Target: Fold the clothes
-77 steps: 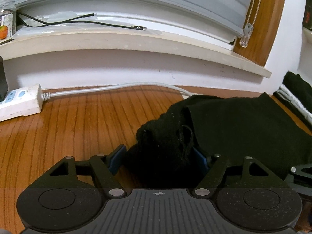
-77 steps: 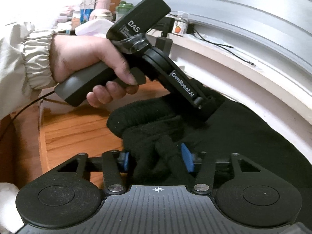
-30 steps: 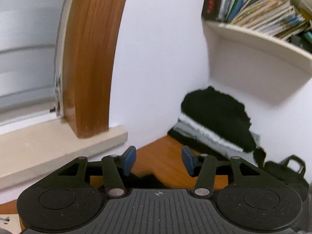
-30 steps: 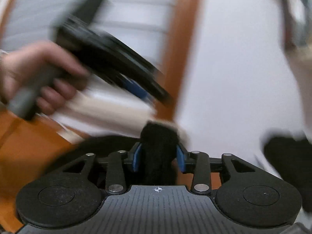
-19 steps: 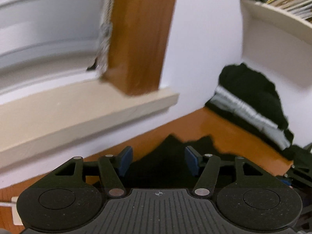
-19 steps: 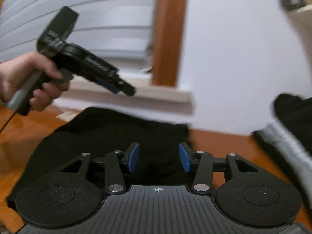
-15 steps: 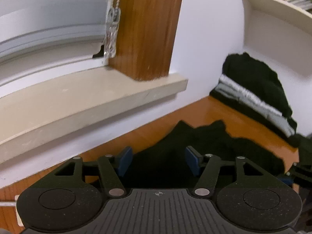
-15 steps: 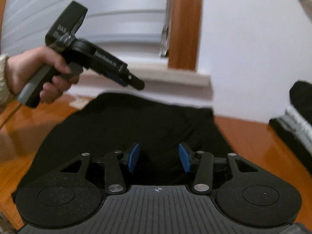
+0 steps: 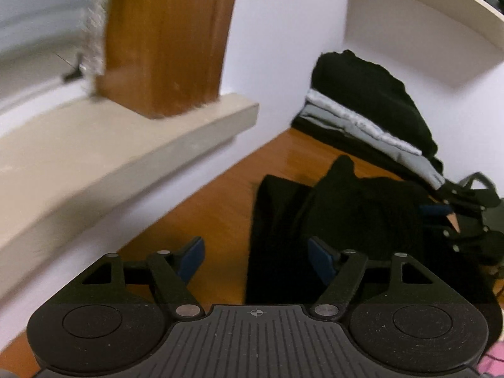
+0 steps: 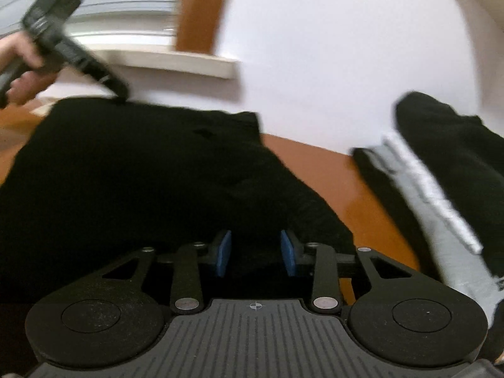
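Observation:
A black garment (image 10: pixel 135 170) lies flat on the wooden table (image 10: pixel 334 170), and its near corner (image 9: pixel 283 220) reaches under my left gripper (image 9: pixel 255 256). The left jaws are opening; the garment's edge lies below the gap and neither pad touches it. In the right wrist view a hand (image 10: pixel 19 63) holds the left gripper (image 10: pixel 121 93) at the garment's far edge. My right gripper (image 10: pixel 256 253) is low over the garment's right edge. Its jaws are closing with black cloth between the blue pads (image 10: pixel 224 253), whose inner faces still show. In the left wrist view the right gripper (image 9: pixel 441 211) sits at the garment's far side.
A stack of folded black and grey clothes (image 9: pixel 362 110) rests against the white wall at the right, also in the right wrist view (image 10: pixel 441 189). A beige window sill (image 9: pixel 126 145) with a wooden frame (image 9: pixel 167 41) runs along the left. Bare table lies between garment and stack.
Both grippers let go of the bunched cloth they held, and it now lies flat. Both sank towards it. The left jaws widened; the right jaws narrowed over its right edge.

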`<action>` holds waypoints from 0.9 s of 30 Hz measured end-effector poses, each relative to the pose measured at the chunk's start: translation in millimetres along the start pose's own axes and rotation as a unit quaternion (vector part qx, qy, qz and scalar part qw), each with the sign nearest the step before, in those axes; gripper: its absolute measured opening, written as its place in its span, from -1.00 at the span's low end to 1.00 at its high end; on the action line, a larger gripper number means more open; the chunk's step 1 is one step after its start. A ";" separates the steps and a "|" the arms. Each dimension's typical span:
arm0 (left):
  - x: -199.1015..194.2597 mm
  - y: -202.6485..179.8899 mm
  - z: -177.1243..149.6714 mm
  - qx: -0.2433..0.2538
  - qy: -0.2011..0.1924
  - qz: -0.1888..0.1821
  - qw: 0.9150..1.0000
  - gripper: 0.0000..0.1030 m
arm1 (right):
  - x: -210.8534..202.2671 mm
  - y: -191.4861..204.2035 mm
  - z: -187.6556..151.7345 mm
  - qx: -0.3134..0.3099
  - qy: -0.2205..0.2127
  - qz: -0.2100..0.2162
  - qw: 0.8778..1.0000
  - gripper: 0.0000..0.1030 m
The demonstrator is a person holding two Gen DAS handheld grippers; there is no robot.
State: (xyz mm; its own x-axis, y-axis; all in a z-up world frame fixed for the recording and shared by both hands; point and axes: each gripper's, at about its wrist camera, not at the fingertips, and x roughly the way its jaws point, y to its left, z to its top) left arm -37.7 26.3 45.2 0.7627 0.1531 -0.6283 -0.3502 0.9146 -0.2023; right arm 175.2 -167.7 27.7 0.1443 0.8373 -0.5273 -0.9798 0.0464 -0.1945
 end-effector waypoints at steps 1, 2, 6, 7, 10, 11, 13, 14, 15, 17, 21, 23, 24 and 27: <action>6.7 2.0 0.5 -0.009 -0.001 -0.015 1.000 0.48 | -0.9 -6.1 -0.1 0.015 -0.005 -0.001 1.000 -0.33; 13.6 4.0 0.8 -0.018 -0.002 -0.030 0.999 0.49 | -1.7 -12.3 -0.1 0.031 -0.010 -0.001 0.999 -0.29; 34.7 11.7 2.1 -0.040 0.005 -0.060 0.997 0.49 | -18.5 -22.3 -9.4 0.083 -0.018 0.005 0.996 -0.16; 37.6 13.8 2.1 -0.045 0.008 -0.068 0.997 0.49 | -21.6 -22.4 -10.7 0.090 -0.017 0.000 0.996 -0.06; 44.8 17.0 1.4 -0.044 0.018 -0.077 0.996 0.50 | -36.1 -26.7 -13.4 0.126 -0.024 -0.007 0.992 0.10; 47.9 17.9 1.2 -0.042 0.023 -0.079 0.996 0.50 | -39.0 -29.1 -15.6 0.143 -0.023 -0.009 0.989 0.28; 54.3 20.2 0.8 -0.040 0.035 -0.084 0.995 0.50 | -39.1 -33.2 -20.9 0.170 -0.012 -0.011 0.985 0.43; 57.5 22.0 0.8 -0.042 0.040 -0.089 0.994 0.50 | -39.1 -35.3 -23.6 0.184 -0.006 -0.012 0.983 0.43; 58.9 22.0 1.7 -0.040 0.040 -0.091 0.994 0.50 | -39.1 -37.3 -26.2 0.198 -0.001 -0.013 0.980 0.43; 61.9 21.5 3.7 -0.034 0.042 -0.096 0.994 0.50 | -35.8 -44.3 -34.0 0.236 0.007 -0.010 0.972 0.45; 69.7 15.5 11.0 -0.023 0.052 -0.107 0.993 0.49 | -23.8 -58.1 -46.5 0.311 0.018 0.020 0.950 0.45; 74.1 12.5 15.5 -0.023 0.059 -0.120 0.991 0.47 | -20.0 -59.0 -47.6 0.316 0.014 0.021 0.948 0.47; 77.4 10.8 17.8 -0.021 0.063 -0.131 0.989 0.47 | -17.7 -59.5 -47.0 0.317 0.012 0.023 0.948 0.47; 86.6 4.1 24.5 -0.011 0.077 -0.151 0.985 0.40 | -7.8 -59.1 -43.6 0.316 0.006 0.038 0.948 0.47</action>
State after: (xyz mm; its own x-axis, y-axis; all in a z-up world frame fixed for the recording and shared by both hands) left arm 40.2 52.5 8.3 0.7432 -0.1848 -0.6430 -0.1324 0.9014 -0.4122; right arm 238.1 -200.7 7.2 0.0681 0.8456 -0.5295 -0.8745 0.3060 0.3763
